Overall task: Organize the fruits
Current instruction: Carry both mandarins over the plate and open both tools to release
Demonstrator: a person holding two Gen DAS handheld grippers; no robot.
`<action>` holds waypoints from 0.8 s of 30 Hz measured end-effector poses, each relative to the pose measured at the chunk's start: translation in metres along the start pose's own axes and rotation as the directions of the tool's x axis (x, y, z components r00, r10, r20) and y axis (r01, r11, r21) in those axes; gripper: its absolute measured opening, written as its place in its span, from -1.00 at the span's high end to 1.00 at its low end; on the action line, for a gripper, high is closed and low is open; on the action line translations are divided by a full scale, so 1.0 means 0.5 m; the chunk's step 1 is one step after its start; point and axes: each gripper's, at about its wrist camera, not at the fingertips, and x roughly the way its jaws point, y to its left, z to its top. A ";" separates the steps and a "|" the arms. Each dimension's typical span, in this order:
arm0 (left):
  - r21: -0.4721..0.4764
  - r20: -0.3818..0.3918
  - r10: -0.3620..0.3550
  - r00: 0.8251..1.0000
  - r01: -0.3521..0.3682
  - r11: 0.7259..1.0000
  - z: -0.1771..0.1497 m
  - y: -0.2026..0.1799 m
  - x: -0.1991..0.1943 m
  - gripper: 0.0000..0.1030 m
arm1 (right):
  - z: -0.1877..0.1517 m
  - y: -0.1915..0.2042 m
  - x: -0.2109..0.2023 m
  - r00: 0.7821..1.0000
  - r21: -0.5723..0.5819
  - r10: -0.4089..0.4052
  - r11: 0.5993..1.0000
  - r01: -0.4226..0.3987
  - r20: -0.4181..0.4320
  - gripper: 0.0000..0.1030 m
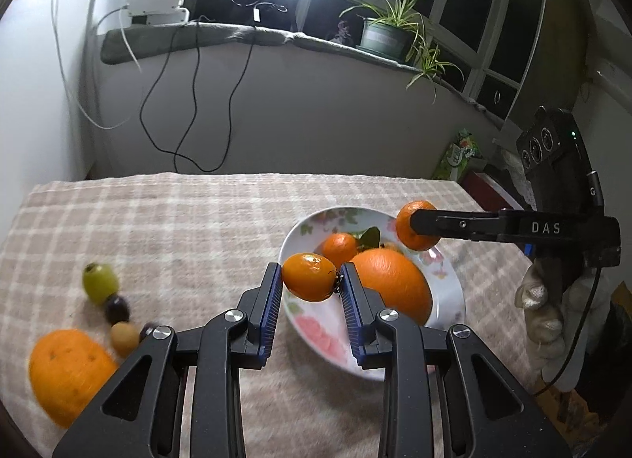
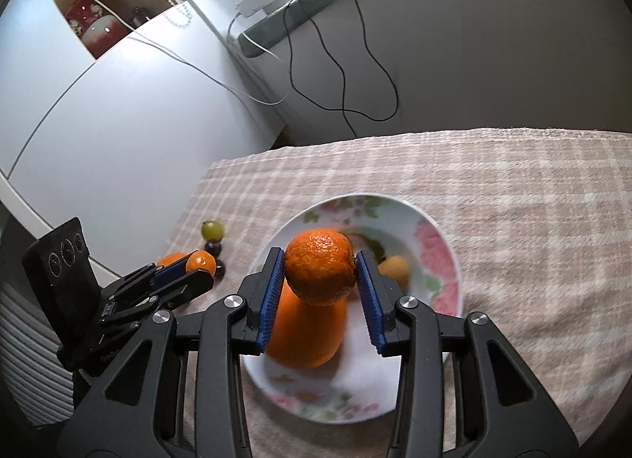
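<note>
Checked beige tablecloth (image 1: pixel 158 221) carries your floral white plate (image 1: pixel 454 292) near its right edge. Your left gripper (image 1: pixel 312 280) clamps a small smooth orange tangerine (image 1: pixel 308 276) just over the plate's near-left rim; your right gripper (image 2: pixel 320 272) clamps a rougher orange mandarin (image 2: pixel 319 266) above its middle, so the right is better placed to drop first.

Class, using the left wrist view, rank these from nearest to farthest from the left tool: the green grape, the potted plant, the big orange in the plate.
1. Big orange, in the plate just right of the left tool.
2. Green grape, left on the cloth.
3. Potted plant, far back on the sill.
</note>
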 end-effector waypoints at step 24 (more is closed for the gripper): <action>-0.023 -0.062 -0.007 0.998 0.006 1.000 0.027 0.004 0.092 0.45 | 0.036 -0.063 0.064 0.999 0.041 -0.029 0.999 0.031 -0.045 0.24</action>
